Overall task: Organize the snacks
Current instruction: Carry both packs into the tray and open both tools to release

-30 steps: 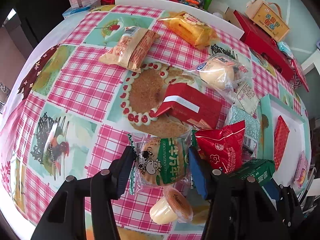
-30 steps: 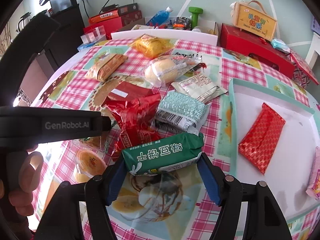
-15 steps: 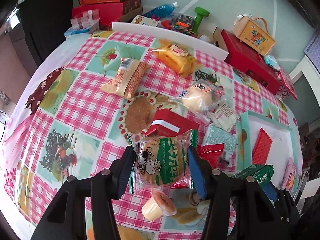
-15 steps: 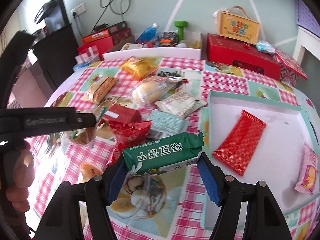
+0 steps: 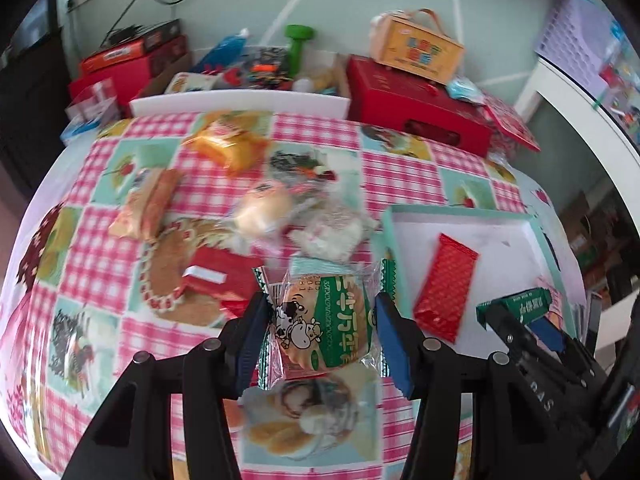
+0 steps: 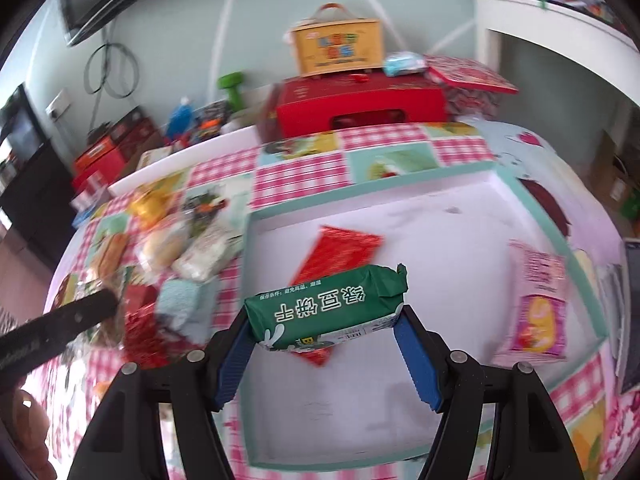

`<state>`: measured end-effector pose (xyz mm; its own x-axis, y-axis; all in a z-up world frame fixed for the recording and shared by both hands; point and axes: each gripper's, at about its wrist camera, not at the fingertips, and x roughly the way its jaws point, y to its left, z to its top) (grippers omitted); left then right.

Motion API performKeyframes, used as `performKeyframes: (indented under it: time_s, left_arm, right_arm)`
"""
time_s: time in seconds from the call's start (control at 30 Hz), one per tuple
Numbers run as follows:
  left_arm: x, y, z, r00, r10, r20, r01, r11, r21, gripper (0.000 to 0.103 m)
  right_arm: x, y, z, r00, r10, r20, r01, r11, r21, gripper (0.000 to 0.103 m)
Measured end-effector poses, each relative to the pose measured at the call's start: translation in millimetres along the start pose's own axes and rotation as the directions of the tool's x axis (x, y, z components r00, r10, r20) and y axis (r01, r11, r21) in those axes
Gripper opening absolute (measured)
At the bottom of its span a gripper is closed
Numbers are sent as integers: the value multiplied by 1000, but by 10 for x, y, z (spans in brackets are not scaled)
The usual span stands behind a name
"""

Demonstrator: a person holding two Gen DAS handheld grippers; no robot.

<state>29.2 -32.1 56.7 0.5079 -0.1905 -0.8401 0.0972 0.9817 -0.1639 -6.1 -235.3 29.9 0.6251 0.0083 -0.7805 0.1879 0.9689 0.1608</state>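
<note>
My left gripper is shut on a clear cookie packet with a cow and a green label, held above the checked tablecloth. My right gripper is shut on a green biscuit pack and holds it over the teal-rimmed white tray. The tray also shows in the left wrist view. In the tray lie a red foil packet and a pink packet. The right gripper with the green pack shows in the left wrist view.
Several loose snacks lie left of the tray: an orange bag, a wafer pack, a bun in clear wrap, a red box. Red gift boxes and a yellow carry box stand behind the table.
Both grippers have moved right toward the tray with their packets. The right gripper now holds the green pack over the tray; the views are lifted and blurred.
</note>
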Motion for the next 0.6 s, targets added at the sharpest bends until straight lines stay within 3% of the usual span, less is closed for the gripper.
performKeyframes:
  time_s: [0.33, 0.6]
  left_arm:
    - [306, -590, 213, 996, -76, 44, 69, 988, 141, 55]
    - [634, -957, 253, 996, -88, 21, 81, 972, 220, 55]
  right_arm:
    - [191, -496, 139, 995, -102, -1, 101, 989, 110, 72]
    - [208, -752, 211, 990, -138, 16, 133, 977, 168, 72]
